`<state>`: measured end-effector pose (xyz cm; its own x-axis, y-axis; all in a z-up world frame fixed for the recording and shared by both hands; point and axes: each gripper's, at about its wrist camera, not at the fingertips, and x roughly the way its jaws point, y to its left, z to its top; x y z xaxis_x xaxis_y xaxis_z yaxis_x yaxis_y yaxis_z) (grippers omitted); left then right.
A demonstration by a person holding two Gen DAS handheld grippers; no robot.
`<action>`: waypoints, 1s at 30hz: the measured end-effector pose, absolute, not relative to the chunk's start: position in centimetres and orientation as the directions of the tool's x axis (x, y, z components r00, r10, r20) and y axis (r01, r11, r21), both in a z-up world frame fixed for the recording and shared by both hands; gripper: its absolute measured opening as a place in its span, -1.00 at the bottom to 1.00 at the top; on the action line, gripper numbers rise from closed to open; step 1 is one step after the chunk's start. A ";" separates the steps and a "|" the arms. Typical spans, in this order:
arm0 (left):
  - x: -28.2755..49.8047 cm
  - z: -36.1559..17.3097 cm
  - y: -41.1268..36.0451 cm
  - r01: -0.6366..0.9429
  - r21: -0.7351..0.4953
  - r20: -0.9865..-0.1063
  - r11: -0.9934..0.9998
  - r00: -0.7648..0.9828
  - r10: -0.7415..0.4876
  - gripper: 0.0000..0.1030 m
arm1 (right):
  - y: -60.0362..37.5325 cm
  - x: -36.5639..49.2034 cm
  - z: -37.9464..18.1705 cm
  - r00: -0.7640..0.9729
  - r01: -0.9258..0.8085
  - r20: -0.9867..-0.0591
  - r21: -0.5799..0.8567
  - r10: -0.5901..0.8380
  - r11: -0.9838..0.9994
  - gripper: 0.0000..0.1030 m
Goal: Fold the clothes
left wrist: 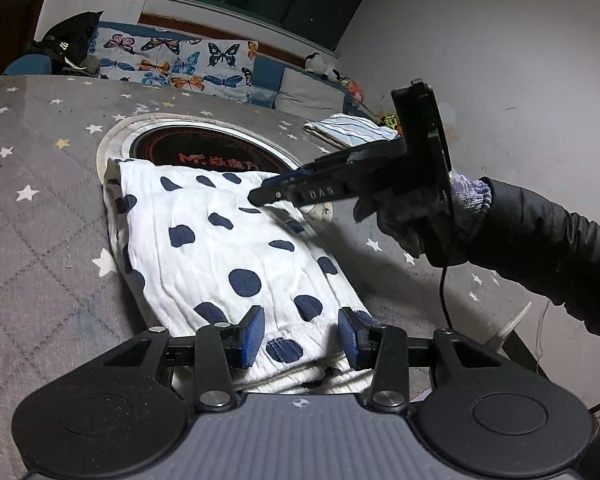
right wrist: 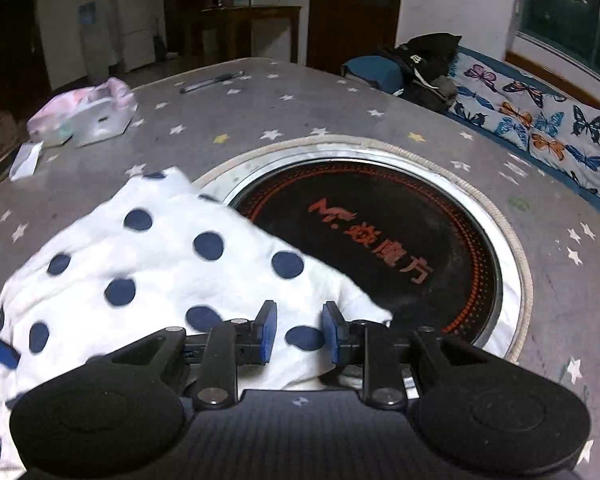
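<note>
A folded white garment with navy dots (left wrist: 220, 256) (right wrist: 140, 264) lies on the grey star-patterned table (left wrist: 40, 200), and its far end overlaps the round hotplate's rim. My left gripper (left wrist: 302, 332) hovers over the garment's near hem, its blue pads apart, the hem showing between them without being pinched. My right gripper (left wrist: 260, 197) (right wrist: 300, 332), held by a gloved hand, comes in from the right, its tip at the garment's far right edge. Its jaws stand a little apart over the cloth and are not pressing on it.
A round black hotplate (right wrist: 380, 240) with red lettering is set into the table's middle. A folded striped cloth (left wrist: 348, 128) lies at the far right corner. A pink and white bundle (right wrist: 84, 112) and a pen (right wrist: 212, 82) sit at the far side. A butterfly-print sofa (left wrist: 172, 60) stands behind.
</note>
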<state>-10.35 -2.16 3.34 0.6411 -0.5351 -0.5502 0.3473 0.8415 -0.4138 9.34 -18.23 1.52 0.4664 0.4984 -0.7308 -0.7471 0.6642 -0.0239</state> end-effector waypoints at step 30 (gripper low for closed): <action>-10.6 3.2 -1.6 0.332 -0.473 -0.522 0.816 0.640 -0.563 -0.14 | -5.1 10.1 1.8 0.324 -0.905 -0.735 -0.057 0.596 0.422 -0.47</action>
<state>-10.56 -1.63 3.24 0.6404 -0.5633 -0.5221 0.3320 0.8160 -0.4732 10.11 -5.13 1.82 0.3243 0.5959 -0.7347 -0.9046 0.4224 -0.0567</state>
